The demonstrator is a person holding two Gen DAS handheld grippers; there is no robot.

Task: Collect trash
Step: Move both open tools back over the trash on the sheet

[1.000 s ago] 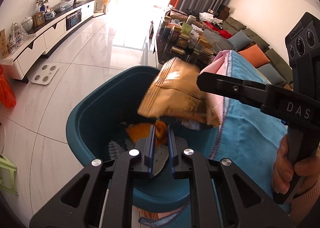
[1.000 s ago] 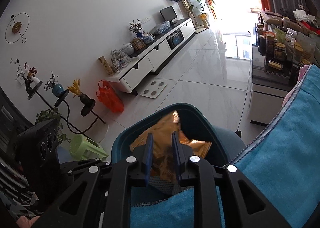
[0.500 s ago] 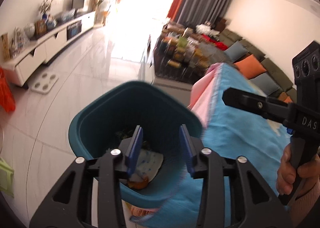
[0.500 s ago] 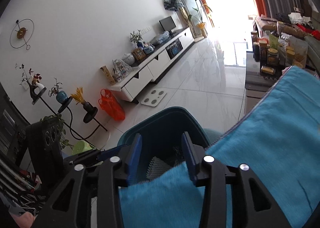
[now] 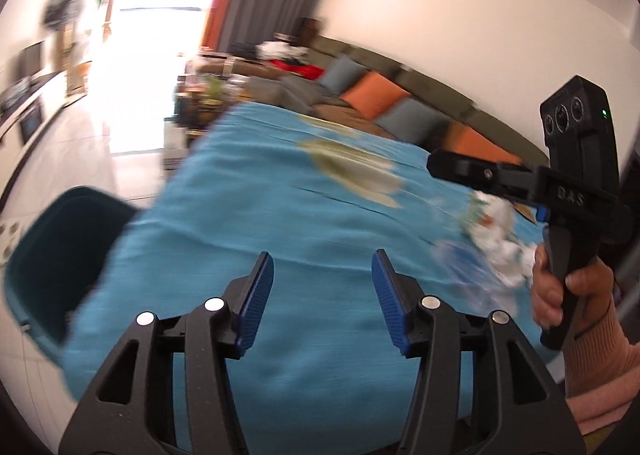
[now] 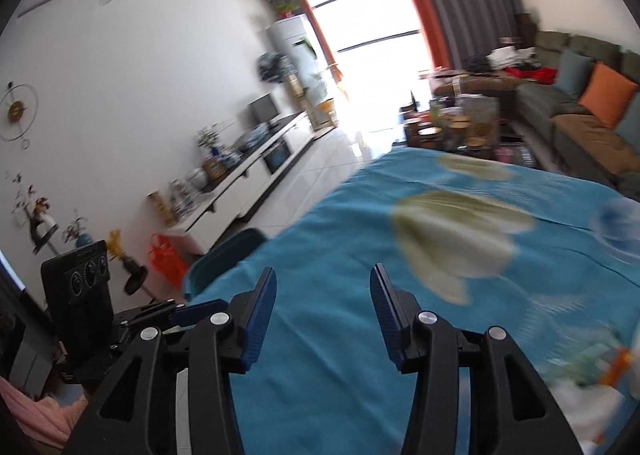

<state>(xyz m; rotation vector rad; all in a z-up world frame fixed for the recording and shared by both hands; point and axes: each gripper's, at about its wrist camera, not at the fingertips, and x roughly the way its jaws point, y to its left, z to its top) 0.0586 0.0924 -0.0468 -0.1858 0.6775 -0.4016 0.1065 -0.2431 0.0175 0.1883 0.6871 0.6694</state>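
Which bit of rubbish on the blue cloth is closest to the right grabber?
The crumpled white pile, right under the right gripper. The flat greenish packets lie farther away, mid-cloth.

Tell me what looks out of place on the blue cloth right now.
Loose litter lies on the blue cloth: a blurred heap of white crumpled scraps near the right gripper, and flat olive-and-white wrappers further out. None of it is in the teal bin at the cloth's edge. Both grippers are open and empty.
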